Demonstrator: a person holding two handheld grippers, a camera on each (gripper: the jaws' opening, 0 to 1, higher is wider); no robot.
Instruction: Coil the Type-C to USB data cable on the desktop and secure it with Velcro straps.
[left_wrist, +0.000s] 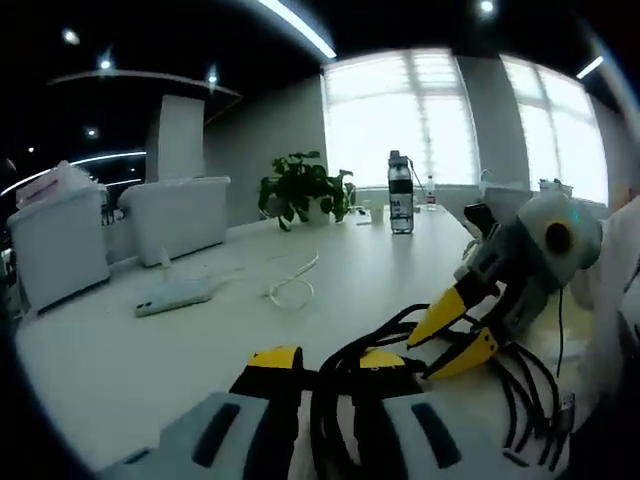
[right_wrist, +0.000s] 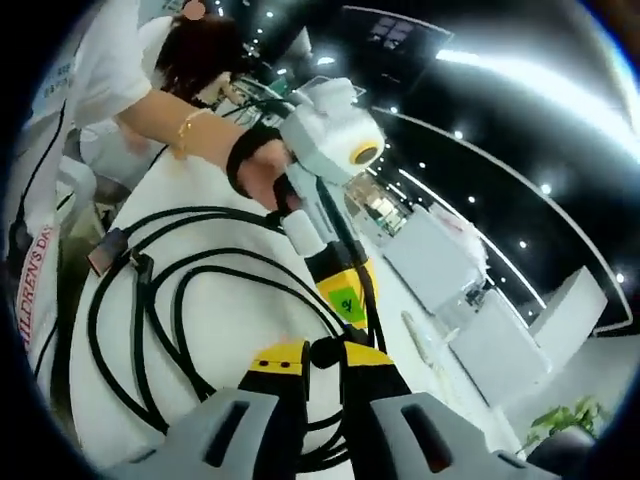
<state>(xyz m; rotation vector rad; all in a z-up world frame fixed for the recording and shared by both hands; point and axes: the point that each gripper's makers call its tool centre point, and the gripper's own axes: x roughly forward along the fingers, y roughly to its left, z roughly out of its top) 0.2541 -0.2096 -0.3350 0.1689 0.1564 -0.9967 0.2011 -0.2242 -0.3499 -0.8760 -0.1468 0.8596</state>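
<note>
Left gripper (left_wrist: 328, 362): narrow — clamped on the coiled black data cable (left_wrist: 335, 420).
Right gripper (right_wrist: 322, 352): narrow — pinching the same cable (right_wrist: 150, 300) above the white surface (right_wrist: 240, 320).

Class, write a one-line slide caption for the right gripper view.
Right gripper pinching looped black data cable on a white desk, left gripper alongside.

Daylight from the large overexposed windows (left_wrist: 460, 115) washes out detail and glares on the smooth white tabletop (left_wrist: 200, 340). Dark ceilings carry small spotlights and a bright tube light (left_wrist: 295, 25). Fisheye distortion curves edges; nearby items appear soft.
</note>
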